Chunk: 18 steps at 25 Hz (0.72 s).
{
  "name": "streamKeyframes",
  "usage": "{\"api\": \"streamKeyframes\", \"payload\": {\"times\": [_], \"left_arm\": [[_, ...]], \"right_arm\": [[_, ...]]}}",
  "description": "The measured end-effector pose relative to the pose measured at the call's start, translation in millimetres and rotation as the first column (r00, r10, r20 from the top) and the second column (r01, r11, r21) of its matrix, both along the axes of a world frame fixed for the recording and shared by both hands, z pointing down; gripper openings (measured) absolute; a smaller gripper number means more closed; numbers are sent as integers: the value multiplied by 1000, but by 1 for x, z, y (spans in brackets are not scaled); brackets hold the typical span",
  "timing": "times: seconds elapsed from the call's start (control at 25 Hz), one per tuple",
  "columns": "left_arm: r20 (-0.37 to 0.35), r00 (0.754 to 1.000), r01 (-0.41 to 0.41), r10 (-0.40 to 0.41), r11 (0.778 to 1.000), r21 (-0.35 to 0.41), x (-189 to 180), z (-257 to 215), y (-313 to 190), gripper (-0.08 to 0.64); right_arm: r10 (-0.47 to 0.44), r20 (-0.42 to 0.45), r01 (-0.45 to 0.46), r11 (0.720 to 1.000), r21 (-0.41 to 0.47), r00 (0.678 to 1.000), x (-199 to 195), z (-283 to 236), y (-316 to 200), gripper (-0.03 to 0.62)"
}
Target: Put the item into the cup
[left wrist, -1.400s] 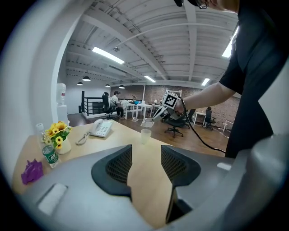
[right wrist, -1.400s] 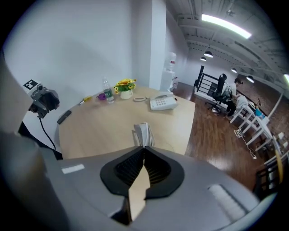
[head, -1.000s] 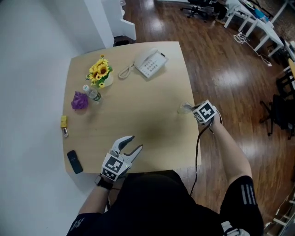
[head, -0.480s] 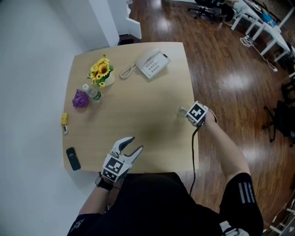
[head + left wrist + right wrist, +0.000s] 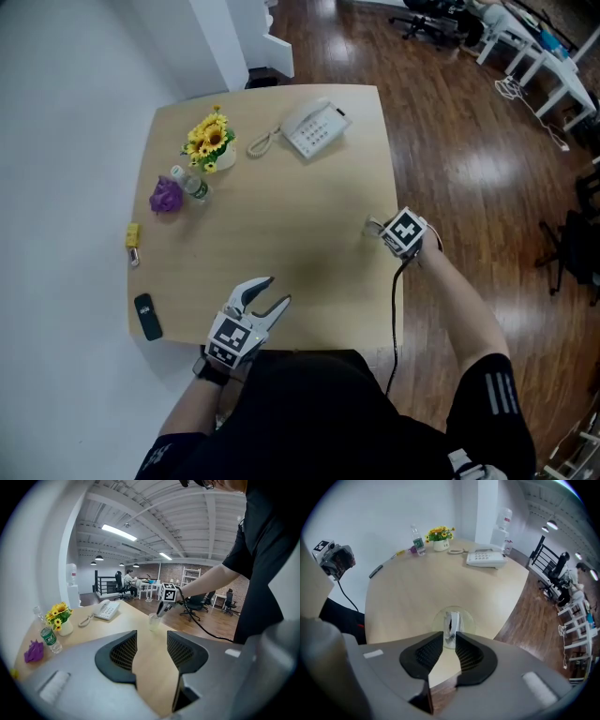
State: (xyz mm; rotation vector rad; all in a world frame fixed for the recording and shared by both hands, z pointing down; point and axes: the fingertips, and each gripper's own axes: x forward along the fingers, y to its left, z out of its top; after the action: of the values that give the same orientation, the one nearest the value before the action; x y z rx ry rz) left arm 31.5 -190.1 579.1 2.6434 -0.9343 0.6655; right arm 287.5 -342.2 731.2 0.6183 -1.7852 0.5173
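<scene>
A clear plastic cup (image 5: 374, 226) stands near the table's right edge. My right gripper (image 5: 382, 229) hangs right over it, tips at the rim. In the right gripper view a small white and silver item (image 5: 451, 624) stands inside the cup (image 5: 461, 620), just past the tips of my right gripper (image 5: 449, 640). Its jaws are opening and a gap shows between them. The pads do not seem to press on the item. My left gripper (image 5: 268, 292) rests open and empty at the table's near edge; its own view shows my left gripper (image 5: 151, 644) and the cup (image 5: 153, 621) far off.
A white telephone (image 5: 311, 128) and a vase of sunflowers (image 5: 210, 142) sit at the far side. A small bottle (image 5: 187, 184), a purple lump (image 5: 165, 198), a yellow thing (image 5: 132, 234) and a black device (image 5: 145, 317) line the left edge. The table edge (image 5: 395, 281) drops to wood floor.
My right gripper has shifted a little left, closer over the cup. The left gripper has stayed in place.
</scene>
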Motion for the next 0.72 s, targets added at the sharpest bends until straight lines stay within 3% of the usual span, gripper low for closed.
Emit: {"api": "streamKeyframes", "payload": {"times": [0.2, 0.4, 0.56, 0.72], "left_arm": [[4, 1000, 9, -9, 1000, 10, 0, -4, 5, 195], [-2, 1000, 0, 0, 999, 33, -3, -16, 14, 195], [-10, 1000, 4, -4, 999, 54, -19, -26, 23, 195], [-32, 999, 7, -4, 996, 89, -40, -39, 43, 195]], "right_arm": [[-2, 63, -3, 997, 77, 998, -4, -29, -2, 107], [-20, 177, -24, 969, 245, 984, -18, -93, -3, 107], [-42, 334, -87, 928, 361, 941, -55, -154, 27, 90], [-66, 458, -148, 898, 414, 886, -101, -199, 80, 67]]}}
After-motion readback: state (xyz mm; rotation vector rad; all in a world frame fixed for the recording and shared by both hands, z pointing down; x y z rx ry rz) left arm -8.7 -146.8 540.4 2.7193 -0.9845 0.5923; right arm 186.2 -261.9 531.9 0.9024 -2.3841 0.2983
